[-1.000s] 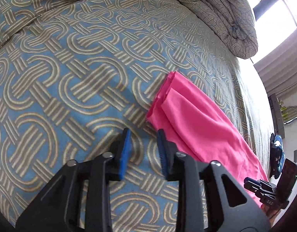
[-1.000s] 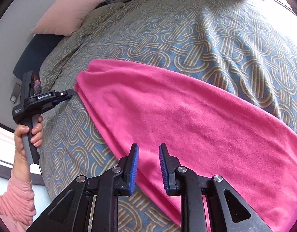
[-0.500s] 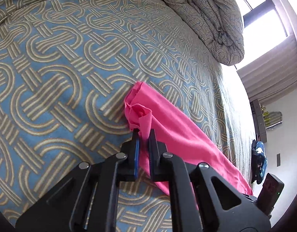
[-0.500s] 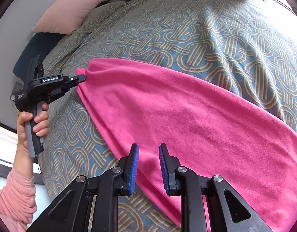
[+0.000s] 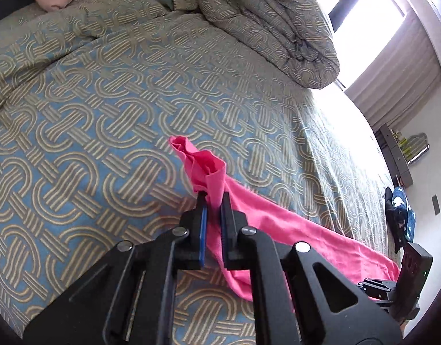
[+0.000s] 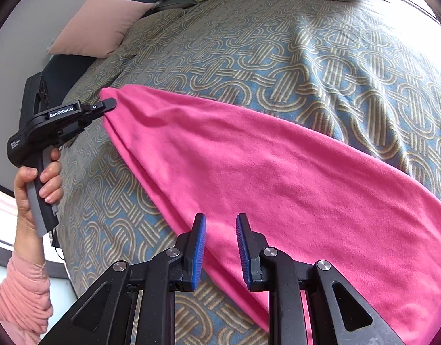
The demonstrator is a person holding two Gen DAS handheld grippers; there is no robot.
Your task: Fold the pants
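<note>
- While I watch both wrist feeds, the pink pants (image 6: pixel 278 172) lie lengthwise on the patterned bedspread (image 6: pixel 306 57), roughly mid-bed, folded into one long band.
- My left gripper (image 5: pixel 213 201) has its jaws clamped on the bunched end of the pants; the cloth stands up crumpled above the blue pads (image 5: pixel 202 230) and looks lifted off the cover there, though the fisheye makes that hard to judge.
- From the right wrist cam I see the same left gripper (image 6: pixel 109 104) at the far tip of the fabric, w/ the person's left hand (image 6: pixel 36 189) around its handle and a pink sleeve (image 6: pixel 19 296) below.
- My right gripper (image 6: pixel 219 238) sits w/ jaws apart, nothing between them; its left pad is over the near edge of the pants, the right pad over the pink cloth itself. Can't tell if either touches.
- Rest of the scene: rumpled duvet (image 5: pixel 263 20) heaped at the far side of the bed, pink pillow (image 6: pixel 97 26) at the head end beside it, bright window (image 5: pixel 361 8) w/ curtain (image 5: pixel 398 72) beyond.
- In the left cam, the right gripper's body (image 5: pixel 404 281) shows at the frame's lower right, by the other end of the pants.
</note>
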